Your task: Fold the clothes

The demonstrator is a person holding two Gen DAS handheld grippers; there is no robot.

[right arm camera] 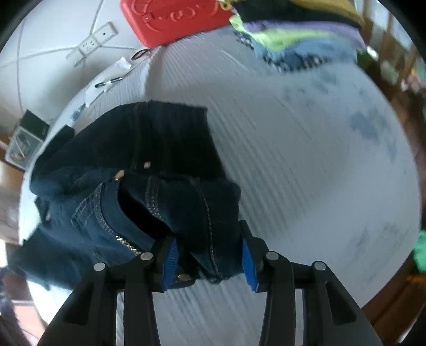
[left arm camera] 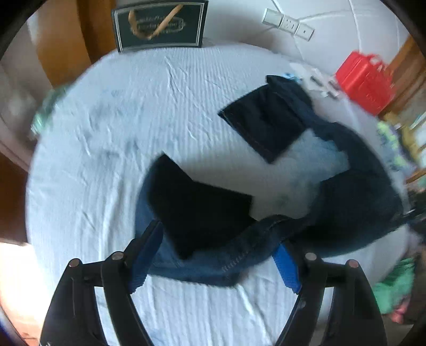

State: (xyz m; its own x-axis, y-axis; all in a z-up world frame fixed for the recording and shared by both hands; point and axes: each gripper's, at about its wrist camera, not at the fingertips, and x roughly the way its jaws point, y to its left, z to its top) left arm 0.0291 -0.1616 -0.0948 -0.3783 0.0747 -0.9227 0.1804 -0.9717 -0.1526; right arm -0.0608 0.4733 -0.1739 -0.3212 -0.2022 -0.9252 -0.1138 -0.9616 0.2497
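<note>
Left tongs (left arm camera: 215, 255) nearest the lens, jaws spread wide over the jeans (left arm camera: 213, 213), pads not pressing cloth: released. Right tongs (right arm camera: 210, 255) sit with the waistband bunched between the blue pads, but a gap shows on the right side, so they look let go, not clamping. Jeans lie on the bed (left arm camera: 106, 133), white ribbed sheet, in a loose curve: one leg end (left arm camera: 263, 119) folded flat further up, the other near the left tongs, waist and zipper (right arm camera: 127, 244) crumpled under the right tongs. Fold looks rough and part done, I'd say. To do the next fold well: regrip at the outer seams, not the bunched middle; pull the waistband flat first; lay leg hems edge to edge, then smooth. Room: open sheet to the left of the jeans in the left view, and to their right in the right view. Tighter toward the red case (left arm camera: 364, 79), pens and papers (right arm camera: 106, 82) and the clothes pile (right arm camera: 298, 40) near the bed's far edge. Dark box (left arm camera: 159, 25) stands at the bed's head, well apart.
</note>
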